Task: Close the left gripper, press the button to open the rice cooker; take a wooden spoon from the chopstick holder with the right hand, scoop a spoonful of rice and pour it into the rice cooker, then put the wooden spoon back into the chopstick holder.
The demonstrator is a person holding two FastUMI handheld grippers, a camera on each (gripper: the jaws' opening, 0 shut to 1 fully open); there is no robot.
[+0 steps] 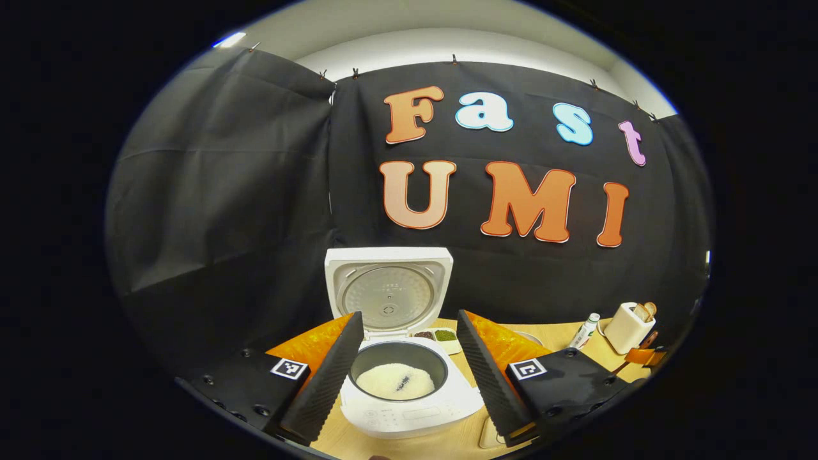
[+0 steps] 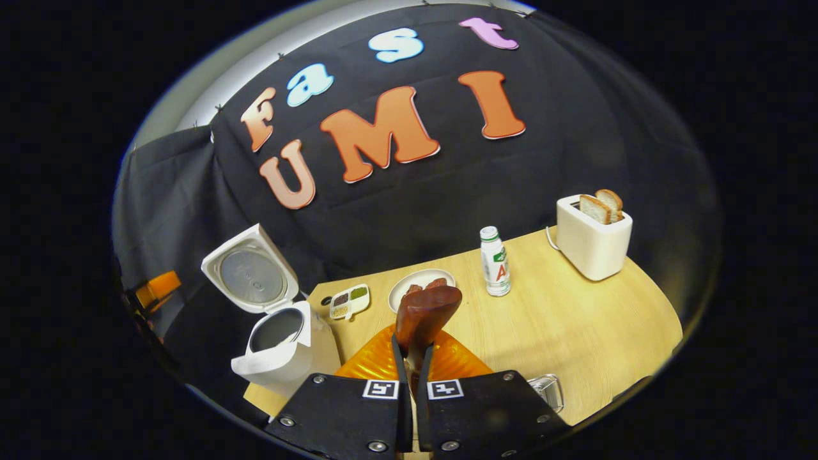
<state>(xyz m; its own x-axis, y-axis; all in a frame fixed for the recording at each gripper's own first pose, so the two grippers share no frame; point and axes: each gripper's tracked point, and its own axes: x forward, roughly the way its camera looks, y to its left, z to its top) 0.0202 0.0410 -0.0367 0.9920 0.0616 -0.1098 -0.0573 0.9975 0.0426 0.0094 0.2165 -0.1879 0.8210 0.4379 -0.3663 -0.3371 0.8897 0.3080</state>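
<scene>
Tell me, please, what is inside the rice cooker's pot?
The cooker holds white rice with a small dark speck; the pot's bottom beneath is covered.

Rice cooker (image 1: 409, 396) was white w/ dark inner pot, white rice (image 1: 395, 381) inside. Spoon (image 2: 423, 317) reddish-brown. Bench (image 2: 575, 326) pale wood-grain. Toaster (image 2: 592, 243) cream; bottle (image 2: 495, 262) white/green.

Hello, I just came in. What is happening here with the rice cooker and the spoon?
The rice cooker stands open on the table, lid up, with white rice in its pot. The left gripper hovers open in front of it. The right gripper is shut on the wooden spoon, held up over the table, away from the cooker.
</scene>
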